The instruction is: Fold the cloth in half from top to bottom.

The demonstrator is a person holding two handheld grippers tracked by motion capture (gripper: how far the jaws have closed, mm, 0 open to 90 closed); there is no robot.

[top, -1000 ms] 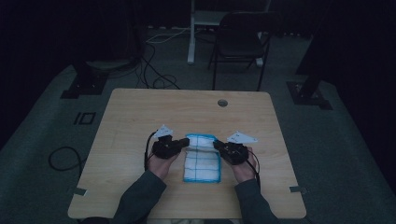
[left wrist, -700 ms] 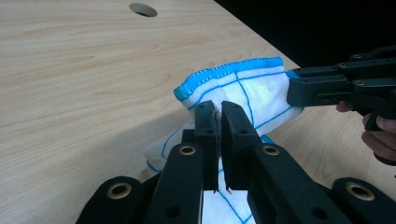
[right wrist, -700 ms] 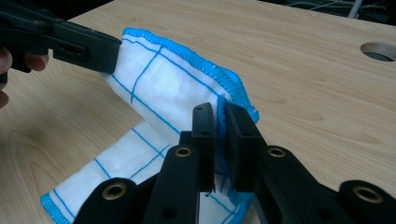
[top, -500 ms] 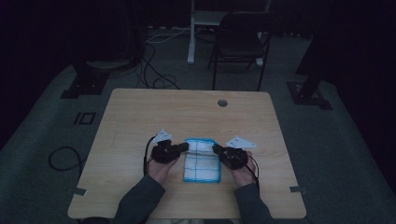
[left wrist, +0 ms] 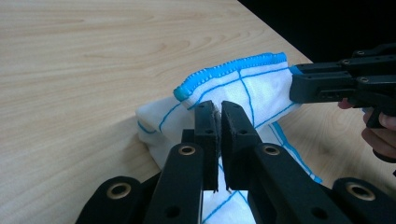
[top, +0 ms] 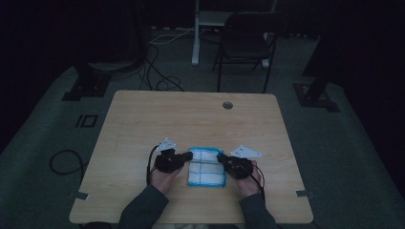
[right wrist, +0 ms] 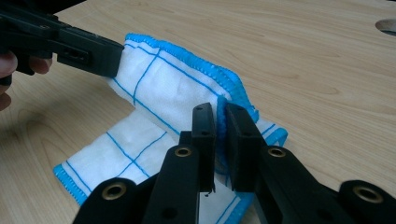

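Cloth (top: 206, 167) is lying near the table's (top: 143, 124) 6 o'clock edge, and we are pinching its far corners, left gripper (left wrist: 219, 109) and right gripper (right wrist: 221, 114) both clamped on its blue hem, judging a fold begun but unfinished.

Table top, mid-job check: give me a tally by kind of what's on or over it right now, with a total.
Cloths, white with blue grid and blue edging: 1
Hand-held grippers, each pinching the cloth: 2, left and right
Total: 3
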